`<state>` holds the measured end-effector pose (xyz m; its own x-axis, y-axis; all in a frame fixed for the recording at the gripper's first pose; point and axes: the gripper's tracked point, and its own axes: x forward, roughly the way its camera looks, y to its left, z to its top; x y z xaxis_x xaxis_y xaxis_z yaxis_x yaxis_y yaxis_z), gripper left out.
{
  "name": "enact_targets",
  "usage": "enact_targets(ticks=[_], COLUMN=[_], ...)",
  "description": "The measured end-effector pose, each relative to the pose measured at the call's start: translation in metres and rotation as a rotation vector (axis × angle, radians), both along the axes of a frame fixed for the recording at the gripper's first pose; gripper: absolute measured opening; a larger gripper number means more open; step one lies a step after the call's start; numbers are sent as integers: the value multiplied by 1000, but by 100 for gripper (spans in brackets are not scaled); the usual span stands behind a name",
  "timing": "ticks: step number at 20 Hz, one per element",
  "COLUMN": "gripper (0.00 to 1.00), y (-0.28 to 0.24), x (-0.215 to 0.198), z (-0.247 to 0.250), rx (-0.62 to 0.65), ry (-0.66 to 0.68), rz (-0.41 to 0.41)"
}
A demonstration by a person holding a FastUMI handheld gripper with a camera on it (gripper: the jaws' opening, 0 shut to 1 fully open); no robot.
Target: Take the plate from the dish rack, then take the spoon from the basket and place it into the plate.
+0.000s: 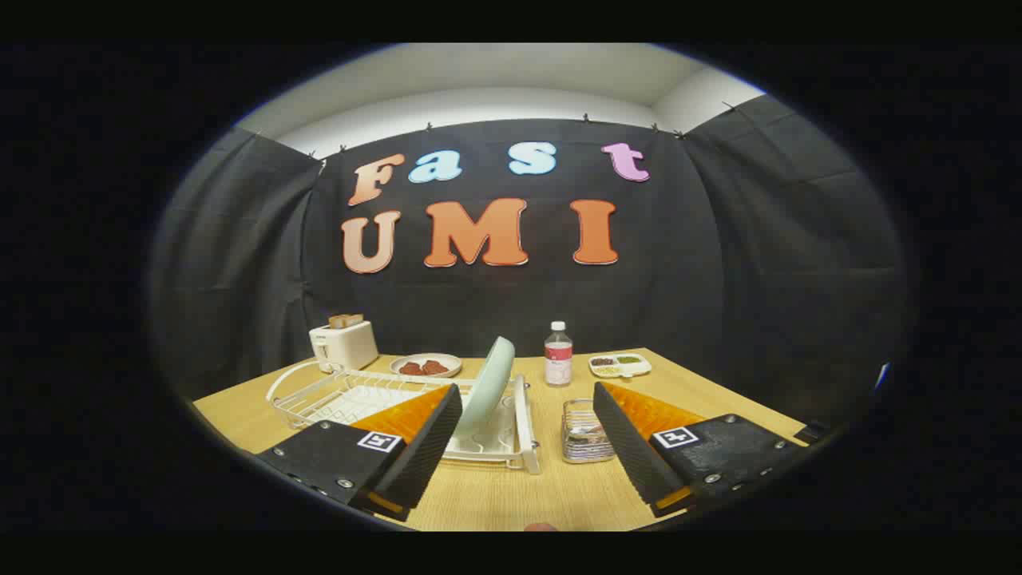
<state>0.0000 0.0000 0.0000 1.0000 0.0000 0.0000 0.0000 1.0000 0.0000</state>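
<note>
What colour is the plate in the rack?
Pale mint green plate, clearest in the gripper view; gripper open.

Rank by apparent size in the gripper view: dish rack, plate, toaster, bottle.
1. dish rack, beyond the open gripper
2. plate, standing in the rack
3. toaster
4. bottle
Toaster sits farther back, so it may really be larger than it looks.

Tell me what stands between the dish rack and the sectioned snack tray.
In the gripper view, the wire basket and, farther back, a bottle stand between the dish rack and the snack tray. The gripper is open.
</note>
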Motion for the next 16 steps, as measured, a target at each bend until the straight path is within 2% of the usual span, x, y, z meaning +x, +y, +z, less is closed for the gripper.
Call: enact_targets(ticks=[16], gripper=[98], y=[2], x=[3], z=[1], rx=[53], ry=[38], rz=[10])
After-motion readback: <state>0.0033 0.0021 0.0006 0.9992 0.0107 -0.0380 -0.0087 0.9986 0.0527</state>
